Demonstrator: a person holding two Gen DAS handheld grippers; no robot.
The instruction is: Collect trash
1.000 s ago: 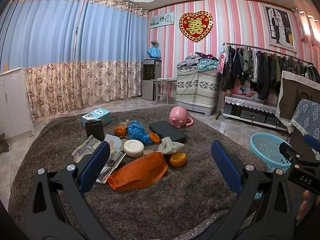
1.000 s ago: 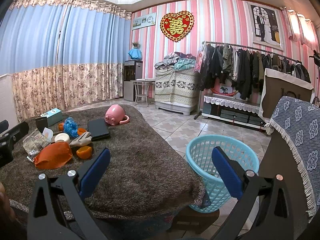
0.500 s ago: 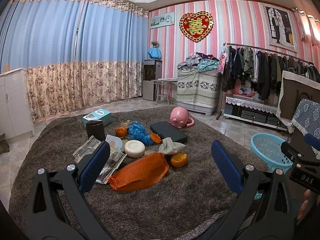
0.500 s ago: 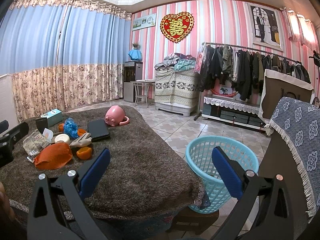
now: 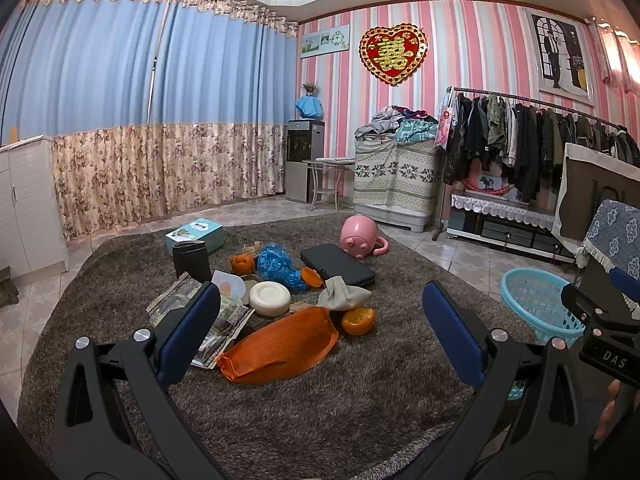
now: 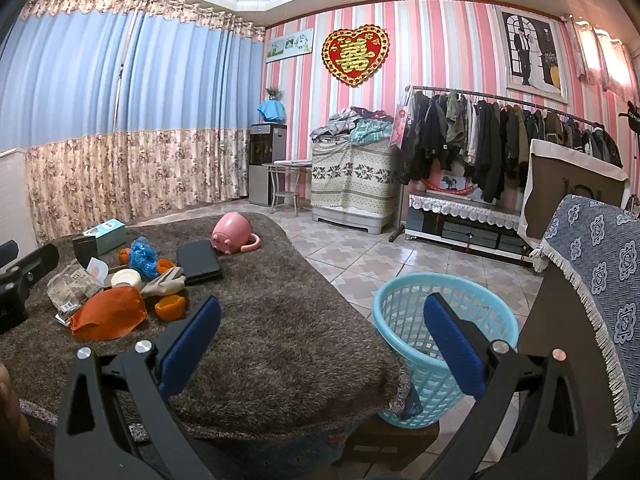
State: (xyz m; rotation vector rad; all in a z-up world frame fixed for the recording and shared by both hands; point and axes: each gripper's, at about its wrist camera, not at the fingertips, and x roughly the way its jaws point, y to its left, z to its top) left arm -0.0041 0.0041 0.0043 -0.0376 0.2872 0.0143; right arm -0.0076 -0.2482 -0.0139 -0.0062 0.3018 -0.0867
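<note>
Bare brown rug point(image 5: 320, 408) fills the lower centre; clutter led by an orange bag point(image 5: 280, 344) blocks mid-frame.

Each black plastic two-finger gripper, the left point(image 5: 320, 332) and the right point(image 6: 320, 332), carries flat blue rubber pads point(image 5: 188, 336) and round silver screws point(image 5: 142, 335); white "DAS" lettering marks the right one.

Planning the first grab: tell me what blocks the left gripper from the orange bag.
Nothing visible does. The left gripper is open, and the orange bag lies at the near edge of the pile, with only bare brown rug before it.
</note>
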